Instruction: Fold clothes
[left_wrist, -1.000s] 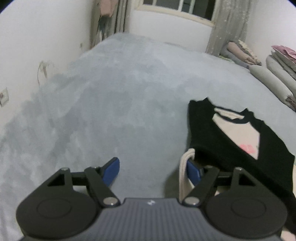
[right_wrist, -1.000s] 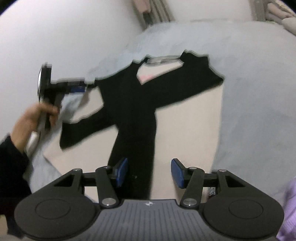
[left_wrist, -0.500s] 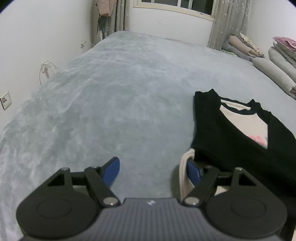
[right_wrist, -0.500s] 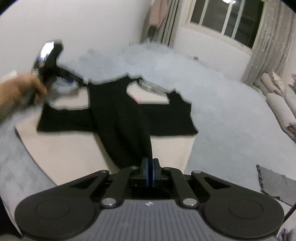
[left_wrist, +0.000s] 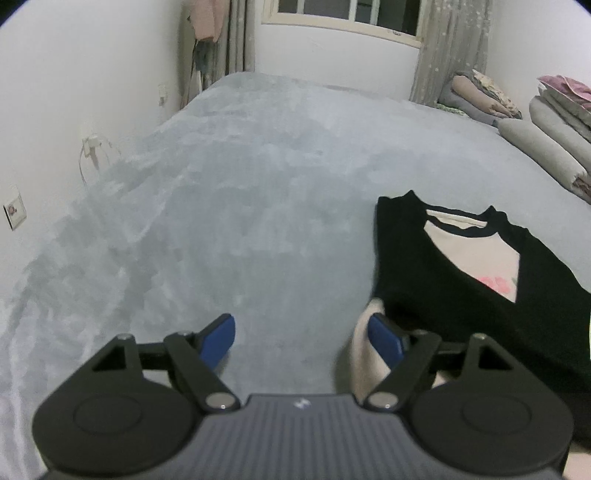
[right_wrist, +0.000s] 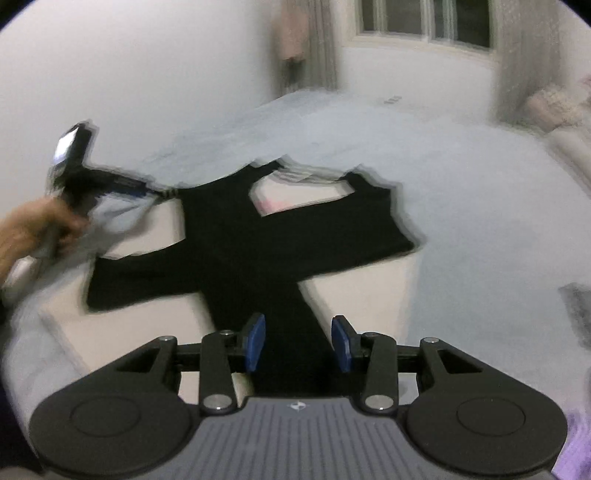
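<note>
A raglan shirt (right_wrist: 258, 236) with a cream body and black sleeves lies spread on the grey-blue bed (left_wrist: 258, 184). Both sleeves are folded across the cream chest (left_wrist: 476, 251). My right gripper (right_wrist: 298, 343) is open, and one black sleeve runs between its blue fingers towards the hem. My left gripper (left_wrist: 301, 338) is open at the shirt's left edge. Its right finger rests against a raised cream fold (left_wrist: 364, 343), with bare bed between the fingers. In the blurred right wrist view, a hand (right_wrist: 40, 225) holds the left gripper (right_wrist: 144, 186) beside the shirt's shoulder.
Folded bedding (left_wrist: 546, 147) is stacked along the bed's far right side. A window with curtains (left_wrist: 439, 48) is behind the bed. The left wall holds an outlet (left_wrist: 14, 212) and a looped cable (left_wrist: 92, 147). A dark grey cloth (right_wrist: 576, 310) lies to the shirt's right.
My right gripper was shut on the black sleeve half a second ago and has opened. The sleeve now lies flat between its fingers. My left gripper has stayed open at the shirt's edge.
</note>
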